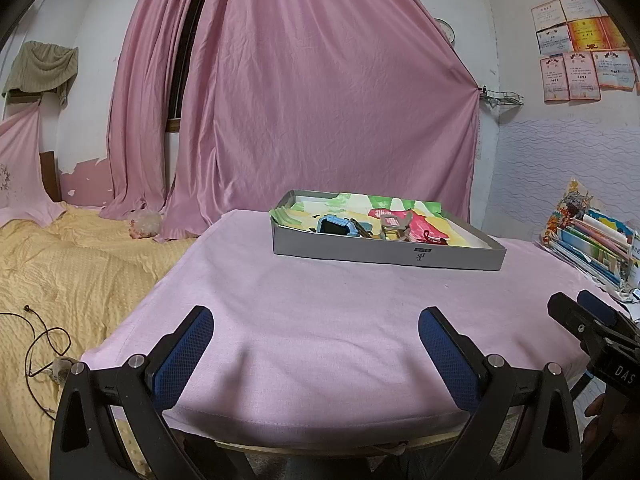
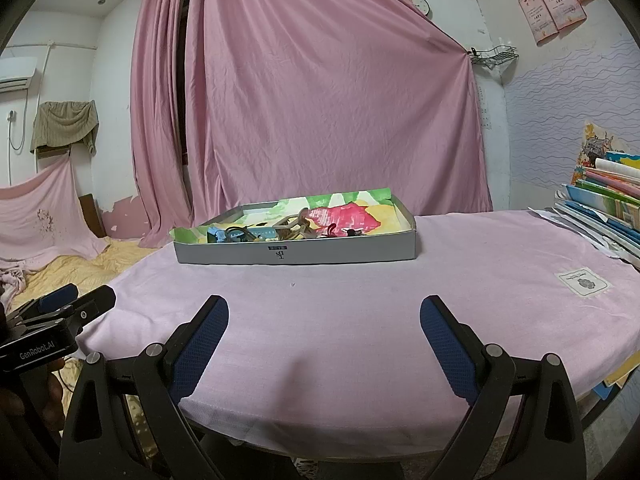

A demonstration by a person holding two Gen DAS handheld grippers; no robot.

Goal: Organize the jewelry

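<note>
A round table (image 1: 320, 320) covered with a pink cloth (image 2: 460, 280) fills the lower half of both wrist views. Toward its far edge sits a shallow grey box (image 1: 384, 254), its floor lined with a colourful paper sheet (image 2: 352, 212) in green, red and yellow. The jewelry lies inside the box in a loose cluster near the front wall: a blue watch (image 1: 334, 226) at the left end of the cluster, a tangle of metal pieces (image 2: 294, 226) in the middle, and something small and red (image 1: 434, 237) to the right. The finer pieces are too small to tell apart.

The left gripper (image 1: 316, 334) hangs over the near edge of the table, its blue-padded fingers (image 1: 188, 350) spread wide apart with nothing between them. The right gripper (image 2: 324, 326) sits just beside it over the same near edge, its fingers (image 2: 444, 340) likewise spread and holding nothing. Both are well apart from the box.

A stack of books (image 2: 608, 200) rests at the table's right edge. Pink curtains (image 1: 320, 100) hang behind the table, and a bed with a yellow cover (image 1: 68, 264) lies off its left side.
</note>
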